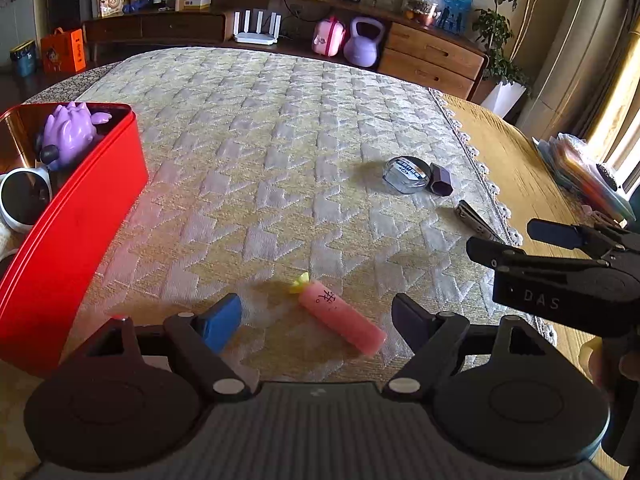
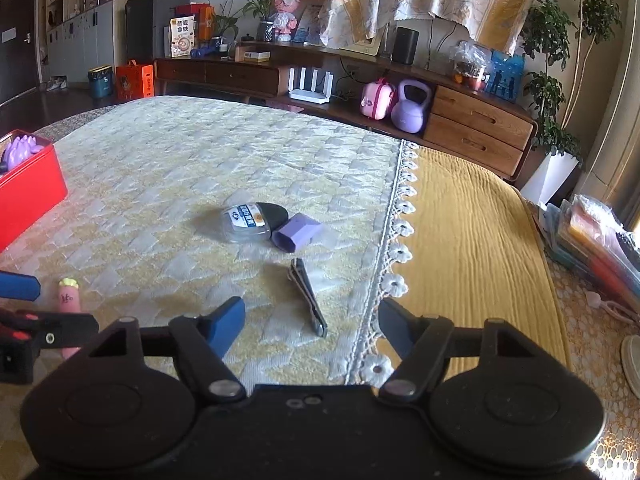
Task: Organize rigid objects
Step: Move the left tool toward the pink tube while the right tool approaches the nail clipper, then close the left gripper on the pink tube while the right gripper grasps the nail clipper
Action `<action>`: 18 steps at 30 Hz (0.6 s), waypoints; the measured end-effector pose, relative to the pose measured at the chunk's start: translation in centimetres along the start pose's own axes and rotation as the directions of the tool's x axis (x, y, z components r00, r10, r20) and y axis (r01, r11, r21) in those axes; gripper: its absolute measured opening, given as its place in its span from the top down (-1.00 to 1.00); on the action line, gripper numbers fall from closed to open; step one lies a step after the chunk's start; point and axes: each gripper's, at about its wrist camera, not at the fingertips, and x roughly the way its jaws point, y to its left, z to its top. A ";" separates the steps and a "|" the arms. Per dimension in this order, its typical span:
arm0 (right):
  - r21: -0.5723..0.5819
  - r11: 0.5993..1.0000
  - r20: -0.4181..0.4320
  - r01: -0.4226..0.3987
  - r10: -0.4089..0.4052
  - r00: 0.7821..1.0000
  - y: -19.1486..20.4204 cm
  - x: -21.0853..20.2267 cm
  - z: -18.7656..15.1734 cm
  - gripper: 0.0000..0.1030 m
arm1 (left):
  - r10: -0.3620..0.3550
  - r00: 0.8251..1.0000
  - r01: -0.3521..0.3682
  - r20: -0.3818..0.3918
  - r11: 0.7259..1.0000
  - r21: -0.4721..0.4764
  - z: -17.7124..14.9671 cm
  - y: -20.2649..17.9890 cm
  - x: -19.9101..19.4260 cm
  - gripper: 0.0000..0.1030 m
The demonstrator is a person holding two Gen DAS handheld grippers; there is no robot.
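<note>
On a table covered by a quilted cream-and-yellow patterned cloth (image 1: 280,140), the left gripper (image 1: 316,320) hovers with its two fingers spread wide apart, holding nothing. Between and just ahead of them lies a pink cylindrical plastic tube with a yellow-green tip (image 1: 340,316), resting on its side on the cloth, angled with the tip pointing away toward the left.

The right gripper (image 2: 312,322) is likewise spread open and empty. In its own view a folded metal nail clipper (image 2: 308,298) lies on the cloth between its fingers, close to the white lace border (image 2: 396,248) where the patterned cloth meets a mustard-yellow ribbed cloth (image 2: 472,248). Farther out sit a small round clear plastic case with a printed label (image 2: 248,220) and, touching its right side, a lavender hexagonal cap (image 2: 298,232) lying on its side.

At the left edge of the table stands a red metal tin box (image 1: 80,216), open at the top. Inside it a purple spiky plastic toy (image 1: 70,132) is visible, and a white round object with a dark face (image 1: 24,196) sits at its near end.

In the left wrist view the right gripper enters from the right, near the clipper. A wooden sideboard (image 2: 476,128) with a purple kettlebell (image 2: 410,108) stands beyond the table.
</note>
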 end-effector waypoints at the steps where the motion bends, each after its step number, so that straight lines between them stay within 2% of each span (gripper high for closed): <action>1: 0.003 1.000 -0.001 -0.004 0.004 1.000 0.0 0.3 0.1 -0.30 | 0.003 1.000 -0.003 0.008 1.000 0.010 0.0 -0.1 0.0 -0.59; 3: 0.006 1.000 -0.002 -0.006 0.006 1.000 0.1 0.9 0.3 -0.10 | 0.005 1.000 -0.005 0.015 1.000 0.028 -0.1 -0.3 0.2 -0.58; 7: 0.030 1.000 0.002 -0.009 0.009 1.000 0.0 1.8 0.4 -0.03 | 0.013 0.999 -0.016 0.031 0.997 0.074 -0.5 -0.4 0.1 -0.52; 9: 0.046 0.999 0.005 -0.015 0.015 1.000 0.0 2.0 0.5 0.07 | 0.024 0.999 -0.028 0.041 0.995 0.100 -0.8 -0.4 0.0 -0.38; 11: 0.057 0.998 0.008 -0.028 0.027 1.000 0.0 2.0 0.5 0.17 | 0.033 0.998 -0.039 0.049 0.992 0.120 -0.9 -0.3 -0.1 -0.15; 12: 0.062 0.998 0.009 -0.034 0.033 0.999 0.0 2.0 0.5 0.26 | 0.032 0.998 -0.038 0.053 0.992 0.122 -0.9 -0.1 -0.2 -0.10; 14: 0.073 0.997 0.009 -0.039 0.038 0.999 0.1 1.8 0.5 0.40 | 0.029 0.998 -0.037 0.061 0.992 0.123 -1.0 0.4 -0.4 0.14; 16: 0.085 0.996 0.011 -0.030 0.029 1.000 0.2 1.6 0.5 0.65 | 0.023 0.998 -0.031 0.064 0.991 0.127 -0.9 0.9 -0.5 0.30; 18: 0.099 0.995 0.008 -0.026 0.025 1.000 0.3 1.4 0.4 0.77 | 0.011 0.998 -0.019 0.065 0.992 0.126 -0.8 1.3 -0.5 0.44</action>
